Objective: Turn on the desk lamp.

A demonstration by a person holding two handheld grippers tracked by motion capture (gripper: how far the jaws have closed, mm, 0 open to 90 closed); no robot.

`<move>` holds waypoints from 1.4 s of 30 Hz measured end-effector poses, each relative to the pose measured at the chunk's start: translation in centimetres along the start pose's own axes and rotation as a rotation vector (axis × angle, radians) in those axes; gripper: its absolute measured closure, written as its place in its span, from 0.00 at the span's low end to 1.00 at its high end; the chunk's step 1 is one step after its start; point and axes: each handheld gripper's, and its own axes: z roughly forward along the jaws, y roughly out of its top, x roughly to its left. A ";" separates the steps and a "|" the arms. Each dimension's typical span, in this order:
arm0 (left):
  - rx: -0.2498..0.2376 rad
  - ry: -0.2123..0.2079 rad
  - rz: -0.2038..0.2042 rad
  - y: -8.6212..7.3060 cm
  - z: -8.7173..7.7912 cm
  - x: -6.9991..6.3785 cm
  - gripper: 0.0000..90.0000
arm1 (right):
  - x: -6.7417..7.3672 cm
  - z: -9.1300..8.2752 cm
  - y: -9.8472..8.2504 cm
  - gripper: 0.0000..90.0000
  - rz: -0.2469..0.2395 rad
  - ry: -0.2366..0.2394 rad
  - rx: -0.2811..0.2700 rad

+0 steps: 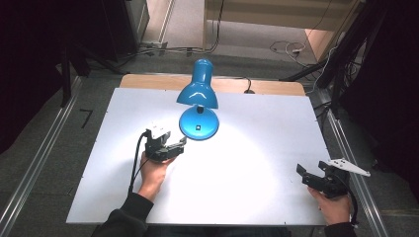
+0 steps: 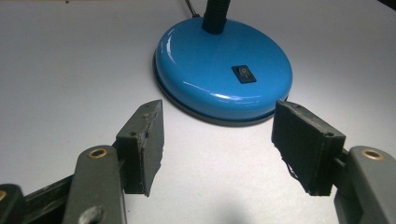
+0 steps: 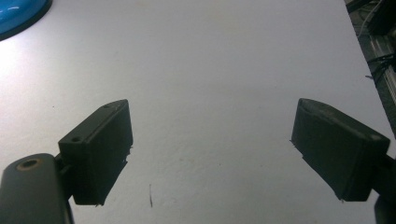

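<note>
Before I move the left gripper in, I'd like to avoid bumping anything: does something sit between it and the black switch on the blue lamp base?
Nothing visible does. The left gripper is open, its fingers just short of the round glossy blue lamp base, with bare white tabletop between them. The small black rocker switch sits uncovered on top of the base.

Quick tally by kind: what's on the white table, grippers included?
Blue metal desk lamp with round base: 1
Black rocker switch on its base: 1
Handheld two-jaw grippers: 2, left gripper open, right gripper open
Total: 4
</note>
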 end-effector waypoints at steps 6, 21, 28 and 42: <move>0.004 0.016 -0.011 -0.5 -0.6 0.7 0.37 | 0.0 0.0 0.0 0.12 0.000 -0.003 -0.001; -0.009 0.035 -0.025 -1.2 -2.5 1.8 0.24 | 0.0 -0.1 -0.1 0.12 0.001 -0.010 -0.001; -0.025 0.047 -0.038 -1.7 -3.9 2.4 0.22 | 0.0 -0.2 -0.1 0.12 0.007 -0.011 -0.003; -0.035 0.065 -0.052 -3.0 -6.1 3.7 0.22 | -0.2 -0.1 -0.2 0.12 0.004 -0.019 0.005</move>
